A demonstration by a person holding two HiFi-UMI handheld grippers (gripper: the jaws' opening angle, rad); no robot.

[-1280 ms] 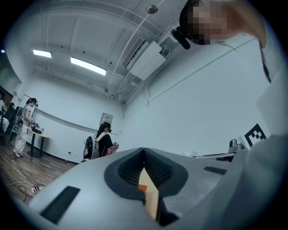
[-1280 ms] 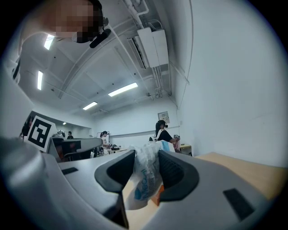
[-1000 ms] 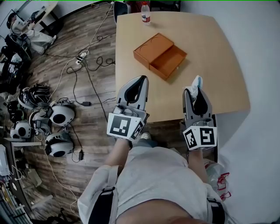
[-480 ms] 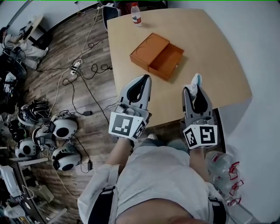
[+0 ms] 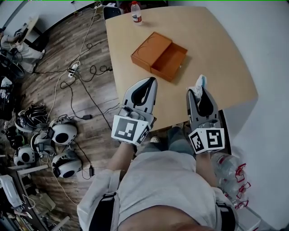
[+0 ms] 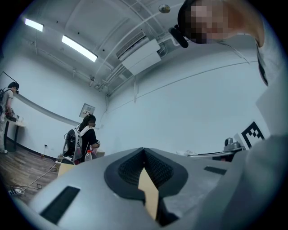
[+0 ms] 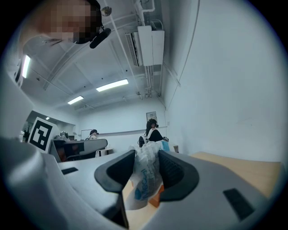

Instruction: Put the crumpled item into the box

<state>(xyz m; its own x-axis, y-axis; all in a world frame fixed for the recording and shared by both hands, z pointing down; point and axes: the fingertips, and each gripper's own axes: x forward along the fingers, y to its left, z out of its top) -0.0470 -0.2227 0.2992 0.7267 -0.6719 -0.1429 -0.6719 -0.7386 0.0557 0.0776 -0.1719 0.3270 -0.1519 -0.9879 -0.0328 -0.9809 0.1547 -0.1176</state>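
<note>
An orange box [image 5: 158,56] with its drawer pulled out lies on the far part of the wooden table [image 5: 226,58]. My right gripper [image 5: 198,86] hovers over the table's near edge, shut on a crumpled white wrapper with blue print [image 5: 200,82]. In the right gripper view the wrapper [image 7: 143,177] is squeezed between the two dark pads [image 7: 175,173], and an orange bit shows below it. My left gripper [image 5: 150,82] is level with the right one, to its left, shut with nothing in it. Its tips meet in the left gripper view [image 6: 144,150].
A water bottle [image 5: 135,12] stands at the table's far edge. Cables [image 5: 81,76] and several round white headsets [image 5: 58,135] lie on the wooden floor to the left. A clear bag [image 5: 230,173] sits on the floor at the right. People stand in the background [image 6: 85,137].
Both grippers keep their poses and the wrapper stays gripped. The view has drifted, so the table and box sit slightly further left and up in the picture.
</note>
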